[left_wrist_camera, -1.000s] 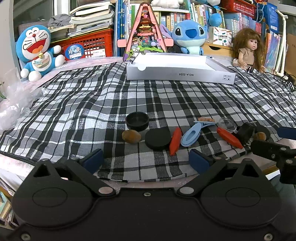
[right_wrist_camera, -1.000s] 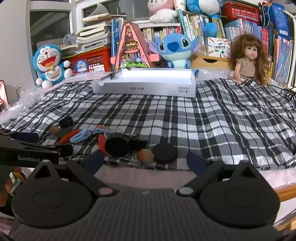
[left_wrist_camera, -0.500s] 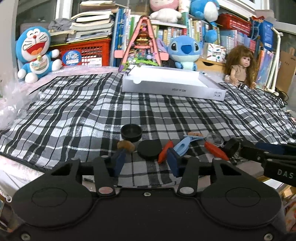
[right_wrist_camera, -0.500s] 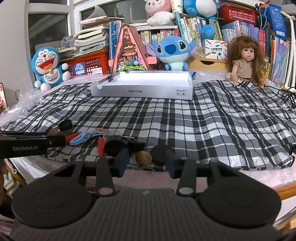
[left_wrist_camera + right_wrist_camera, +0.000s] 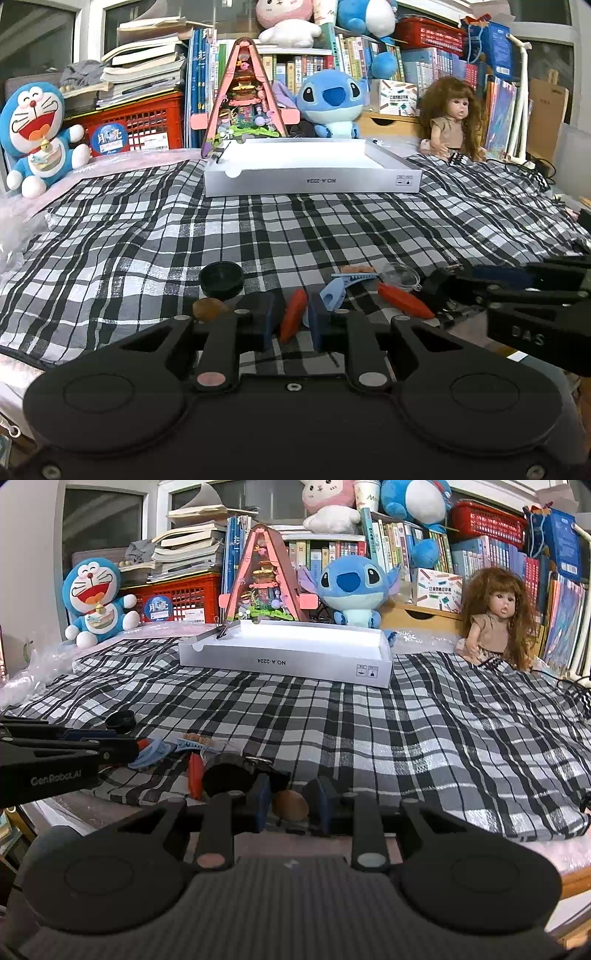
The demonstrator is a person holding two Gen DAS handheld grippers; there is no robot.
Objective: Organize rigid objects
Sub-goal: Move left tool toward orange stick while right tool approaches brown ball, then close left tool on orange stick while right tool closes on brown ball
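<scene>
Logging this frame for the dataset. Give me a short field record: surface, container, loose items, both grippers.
surface: black-and-white plaid cloth
container: white shallow box at the far side, nothing seen inside
loose items: near edge; black cap, orange piece, blue clip, second orange piece, brown nut-like object
left gripper: jaws just closed in, orange piece between the pads, contact unclear
right gripper: jaws just closed in around the brown nut-like object, contact unclear
</scene>
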